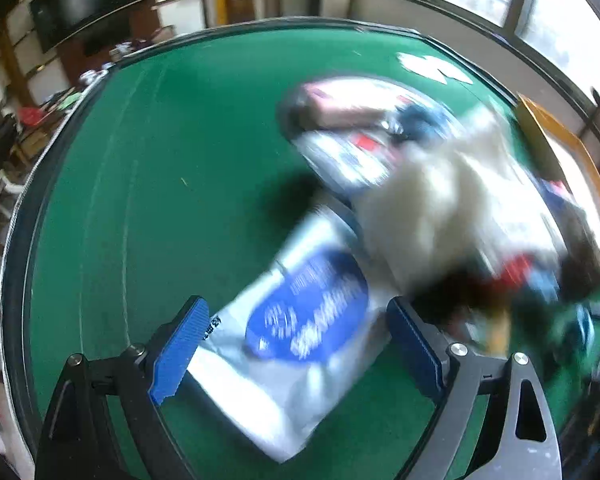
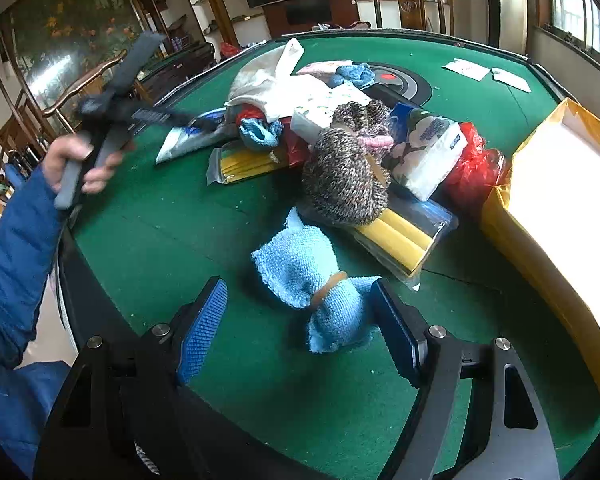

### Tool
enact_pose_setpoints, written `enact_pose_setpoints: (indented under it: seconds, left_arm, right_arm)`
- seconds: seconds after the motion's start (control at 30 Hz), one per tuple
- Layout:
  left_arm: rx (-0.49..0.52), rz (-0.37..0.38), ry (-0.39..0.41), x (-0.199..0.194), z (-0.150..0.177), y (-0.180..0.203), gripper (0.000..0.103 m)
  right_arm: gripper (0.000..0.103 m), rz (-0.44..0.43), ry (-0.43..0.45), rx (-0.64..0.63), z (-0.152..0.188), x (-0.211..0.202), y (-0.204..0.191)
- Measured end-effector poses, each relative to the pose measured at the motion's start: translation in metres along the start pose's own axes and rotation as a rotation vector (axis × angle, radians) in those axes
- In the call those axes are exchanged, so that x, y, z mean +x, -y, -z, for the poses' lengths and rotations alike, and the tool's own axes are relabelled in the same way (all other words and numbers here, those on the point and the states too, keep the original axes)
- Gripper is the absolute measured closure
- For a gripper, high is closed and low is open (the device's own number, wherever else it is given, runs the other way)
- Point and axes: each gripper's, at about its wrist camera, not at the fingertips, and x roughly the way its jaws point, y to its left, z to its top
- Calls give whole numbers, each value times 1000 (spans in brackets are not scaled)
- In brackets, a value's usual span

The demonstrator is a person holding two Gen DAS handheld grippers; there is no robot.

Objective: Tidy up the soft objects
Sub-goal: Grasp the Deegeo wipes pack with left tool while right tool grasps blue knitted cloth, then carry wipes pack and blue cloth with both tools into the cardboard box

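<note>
In the right wrist view a light blue knitted cloth point(image 2: 312, 284), tied with a rubber band, lies on the green felt table point(image 2: 172, 240). My right gripper point(image 2: 300, 332) is open around it: the right pad is at the cloth's edge, the left pad well apart. A hand in a blue sleeve holds my left gripper point(image 2: 196, 120) over a silver pack point(image 2: 184, 136) at the pile's left end. The blurred left wrist view shows that pack point(image 1: 300, 320), white with a blue oval label, lying between the wide open fingers of the left gripper point(image 1: 296, 344).
The pile holds a speckled knitted piece point(image 2: 348, 172), yellow packs in plastic point(image 2: 400, 236), a tissue pack point(image 2: 428, 152), a red bag point(image 2: 476, 164) and white cloth point(image 2: 276, 80). An open yellow box point(image 2: 540, 208) stands at the right. Cards point(image 2: 468, 68) lie far back.
</note>
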Motion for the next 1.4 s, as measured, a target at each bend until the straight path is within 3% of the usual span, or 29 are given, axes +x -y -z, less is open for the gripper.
enact_pose_setpoints:
  seconds: [0.17, 0.47, 0.57, 0.63, 0.7, 0.73, 0.77, 0.8, 0.83, 1.0, 1.27, 1.4]
  left_arm:
    - [147, -41, 2, -12, 29, 37, 12]
    - [83, -153, -26, 16, -4, 35, 12]
    - [76, -184, 3, 15, -4, 35, 13]
    - [85, -189, 26, 11, 1, 39, 28]
    - [75, -182, 40, 6, 8, 40, 33]
    - [73, -191, 44, 4, 12, 41, 34]
    - [71, -196, 49, 3, 15, 41, 35]
    - [65, -195, 54, 0, 18, 42, 36]
    - [58, -192, 58, -1, 21, 43, 36]
    - [13, -168, 65, -12, 36, 45, 36]
    - [-7, -170, 62, -6, 33, 46, 34]
    - [-10, -164, 89, -10, 40, 48, 40]
  right_arm:
    - [27, 8, -1, 4, -3, 3, 4]
    - [27, 87, -6, -62, -11, 0, -3]
    - [27, 87, -17, -75, -12, 0, 0]
    - [27, 76, -21, -97, -14, 2, -1]
    - [27, 75, -35, -113, -15, 6, -2]
    - [29, 79, -46, -128, -15, 9, -4]
    - [42, 82, -54, -137, -16, 11, -5]
    - [62, 81, -77, -145, -16, 15, -6]
    - [68, 83, -91, -148, -16, 17, -8]
    - [68, 123, -99, -180, -11, 19, -13]
    - [66, 163, -105, -205, -9, 24, -16]
    - [73, 159, -101, -169, -8, 16, -14]
